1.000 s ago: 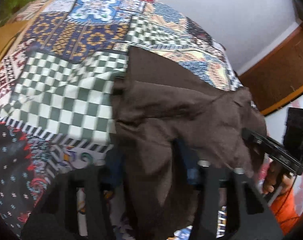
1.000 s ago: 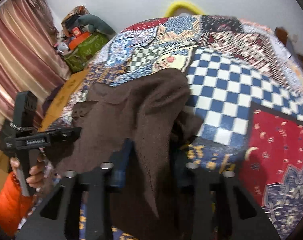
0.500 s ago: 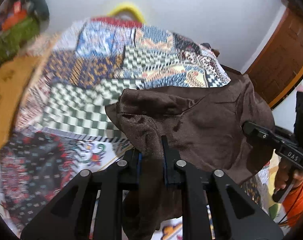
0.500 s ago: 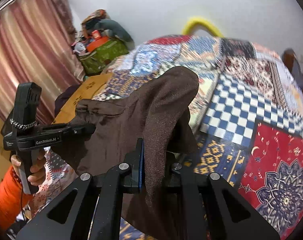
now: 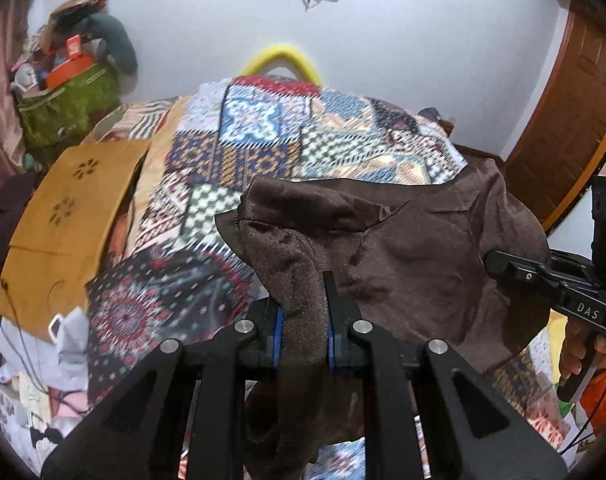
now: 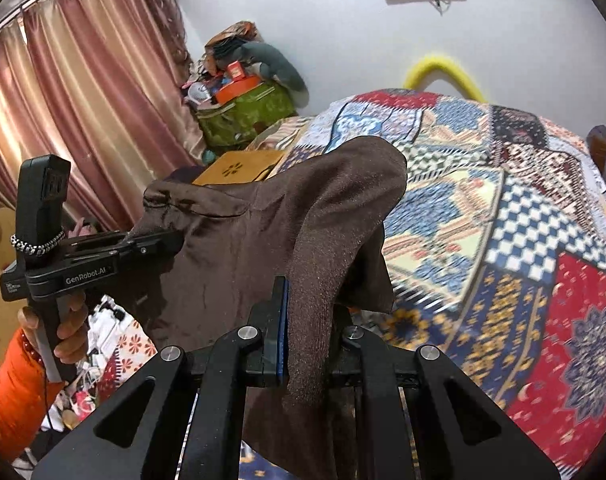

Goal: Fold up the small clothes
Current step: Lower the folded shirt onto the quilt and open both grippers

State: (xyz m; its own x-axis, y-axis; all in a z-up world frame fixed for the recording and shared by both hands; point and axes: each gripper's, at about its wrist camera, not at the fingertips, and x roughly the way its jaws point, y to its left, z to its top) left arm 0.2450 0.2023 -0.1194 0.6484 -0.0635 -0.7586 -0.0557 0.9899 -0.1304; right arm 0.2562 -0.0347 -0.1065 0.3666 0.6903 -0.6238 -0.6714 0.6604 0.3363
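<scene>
A dark brown garment [image 5: 403, 256] hangs in the air between both grippers, above the near end of the patchwork bed [image 5: 263, 152]. My left gripper [image 5: 303, 312] is shut on one bunched corner of it. My right gripper [image 6: 307, 312] is shut on the other corner of the garment [image 6: 263, 232]. The cloth drapes over both pairs of fingers and hides the fingertips. The right gripper also shows at the right of the left wrist view [image 5: 543, 276], and the left gripper at the left of the right wrist view [image 6: 103, 256].
A mustard-brown cushion [image 5: 67, 220] lies at the bed's left edge. A green bag piled with things [image 5: 67, 96] stands by the wall and pink curtains [image 6: 75, 120]. A yellow hoop [image 5: 281, 58] sits behind the bed. A wooden door [image 5: 575, 120] is at right. Clutter covers the floor [image 5: 35, 380].
Both grippers closed on the brown garment and lifted it off the bed; it now hangs stretched between them, higher and farther from the bedspread.
</scene>
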